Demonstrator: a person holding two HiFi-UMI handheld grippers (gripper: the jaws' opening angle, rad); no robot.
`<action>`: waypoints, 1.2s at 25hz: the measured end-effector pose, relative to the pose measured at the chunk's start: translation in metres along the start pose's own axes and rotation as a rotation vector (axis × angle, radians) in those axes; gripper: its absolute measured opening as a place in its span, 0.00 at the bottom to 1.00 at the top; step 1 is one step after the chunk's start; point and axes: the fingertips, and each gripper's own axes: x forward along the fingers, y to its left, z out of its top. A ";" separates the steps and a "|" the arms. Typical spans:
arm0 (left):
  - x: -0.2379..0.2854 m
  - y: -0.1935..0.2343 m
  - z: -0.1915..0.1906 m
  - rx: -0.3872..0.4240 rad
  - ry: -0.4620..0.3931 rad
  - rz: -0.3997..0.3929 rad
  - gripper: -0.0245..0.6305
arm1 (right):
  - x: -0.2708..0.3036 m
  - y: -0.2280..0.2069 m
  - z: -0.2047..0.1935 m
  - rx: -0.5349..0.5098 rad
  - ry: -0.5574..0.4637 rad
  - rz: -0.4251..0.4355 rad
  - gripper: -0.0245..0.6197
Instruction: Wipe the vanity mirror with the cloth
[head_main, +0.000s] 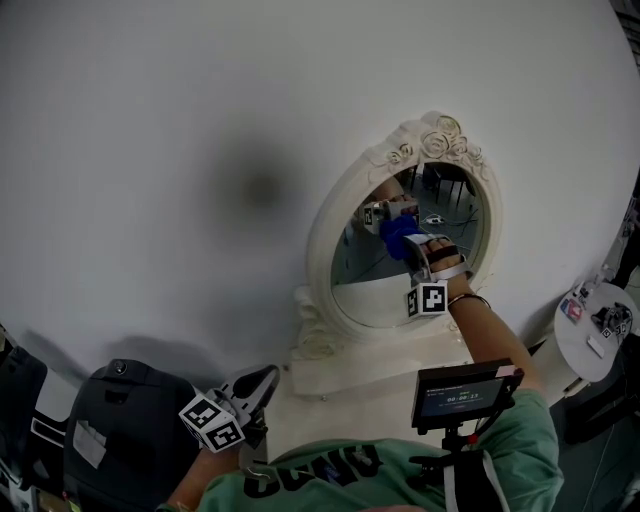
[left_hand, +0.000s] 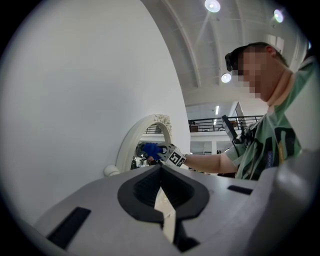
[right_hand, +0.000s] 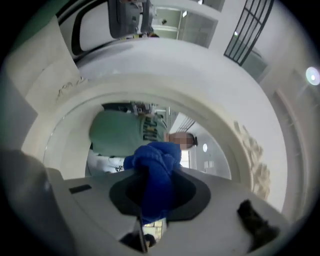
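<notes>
Contact does the wiping: your right tool (right_hand: 150, 176) presses its clamped blue cloth (right_hand: 156, 159) against the oval white-framed mirror (head_main: 375, 288); left tool (left_hand: 161, 168) closed, empty.

Right gripper (right_hand: 150, 197) clamped on blue cloth (right_hand: 155, 172), cloth bunched against oval mirror (right_hand: 75, 135) glass.

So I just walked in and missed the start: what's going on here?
A person is wiping the vanity mirror. The right gripper is shut on a blue cloth, held up at the mirror's glass. The left gripper hangs low near the person's body, jaws together, holding nothing.
</notes>
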 end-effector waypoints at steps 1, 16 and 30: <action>0.000 0.000 0.000 0.001 0.000 -0.002 0.05 | 0.001 0.000 0.031 -0.014 -0.065 -0.005 0.15; -0.012 0.009 0.001 -0.005 -0.007 0.031 0.05 | 0.019 0.007 0.128 -0.044 -0.274 -0.026 0.15; 0.009 0.007 -0.007 -0.015 0.018 0.005 0.05 | -0.014 0.020 -0.119 -0.072 0.148 0.029 0.15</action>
